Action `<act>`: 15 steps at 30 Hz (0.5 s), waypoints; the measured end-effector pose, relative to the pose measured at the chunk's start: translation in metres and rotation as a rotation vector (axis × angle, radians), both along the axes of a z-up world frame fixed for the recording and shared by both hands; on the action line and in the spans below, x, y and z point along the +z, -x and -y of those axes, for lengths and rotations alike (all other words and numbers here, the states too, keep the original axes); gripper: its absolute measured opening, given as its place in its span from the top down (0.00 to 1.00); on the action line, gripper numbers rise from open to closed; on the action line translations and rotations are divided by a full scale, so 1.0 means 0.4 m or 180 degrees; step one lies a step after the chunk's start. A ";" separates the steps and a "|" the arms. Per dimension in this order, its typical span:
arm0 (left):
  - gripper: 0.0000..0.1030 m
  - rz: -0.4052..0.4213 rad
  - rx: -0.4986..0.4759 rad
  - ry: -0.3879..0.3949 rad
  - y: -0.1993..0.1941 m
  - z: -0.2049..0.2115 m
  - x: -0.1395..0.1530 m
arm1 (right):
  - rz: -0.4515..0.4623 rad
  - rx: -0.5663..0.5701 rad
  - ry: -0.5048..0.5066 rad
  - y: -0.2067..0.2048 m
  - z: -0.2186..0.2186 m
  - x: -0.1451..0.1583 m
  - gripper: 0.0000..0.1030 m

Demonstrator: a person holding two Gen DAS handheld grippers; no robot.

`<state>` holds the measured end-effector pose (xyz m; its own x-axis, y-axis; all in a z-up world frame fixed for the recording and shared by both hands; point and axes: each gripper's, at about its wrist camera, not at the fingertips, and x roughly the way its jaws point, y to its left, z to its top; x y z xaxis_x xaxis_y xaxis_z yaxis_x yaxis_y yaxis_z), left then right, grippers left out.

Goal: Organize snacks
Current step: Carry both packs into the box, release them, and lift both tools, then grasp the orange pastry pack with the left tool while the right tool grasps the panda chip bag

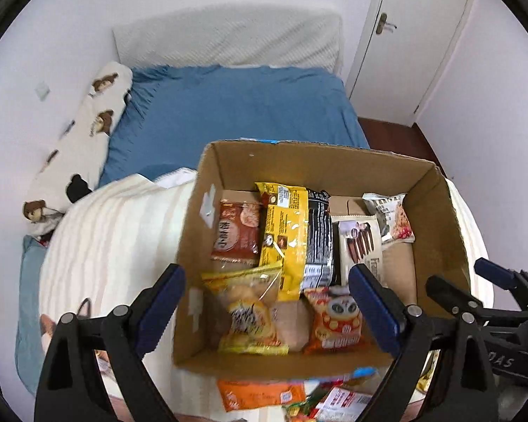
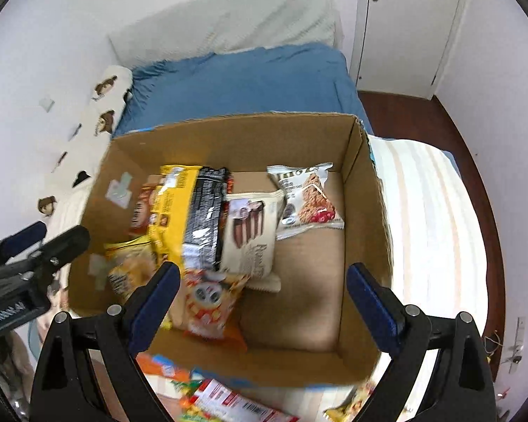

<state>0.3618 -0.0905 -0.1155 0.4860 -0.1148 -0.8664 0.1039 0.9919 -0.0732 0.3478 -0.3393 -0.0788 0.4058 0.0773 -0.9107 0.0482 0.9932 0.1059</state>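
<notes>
Both grippers over the box, empty, between picks.

Box [image 1: 440,211] sits on the bed, open; packets stacked along its left half: yellow bag [image 1: 287,235], black pack [image 1: 318,239], white wafer pack [image 2: 251,235], granola bar [image 2: 308,197] leaning at the far right. Right half of the floor is bare. More loose snacks [image 2: 221,397] lie just in front of the near wall. My left gripper [image 1: 267,302] and right gripper [image 2: 264,302] both stand wide, nothing between the jaws. Next pick, as I judge: take a loose packet by its flat edge, set it upright in the bare right half, keep rows tight.
</notes>
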 end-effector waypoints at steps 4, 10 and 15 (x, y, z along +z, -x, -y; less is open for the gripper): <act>0.08 0.0169 0.0014 -0.0020 0.078 -0.011 0.043 | 0.0191 0.0003 -0.0015 0.086 -0.010 0.062 0.05; 0.08 0.0299 -0.0013 0.0024 0.178 -0.013 0.095 | 0.0322 0.0033 -0.0141 0.194 -0.021 0.117 0.05; 0.08 0.0250 -0.0001 0.0049 0.256 -0.023 0.086 | 0.0205 -0.0045 -0.0344 0.288 0.006 0.094 0.05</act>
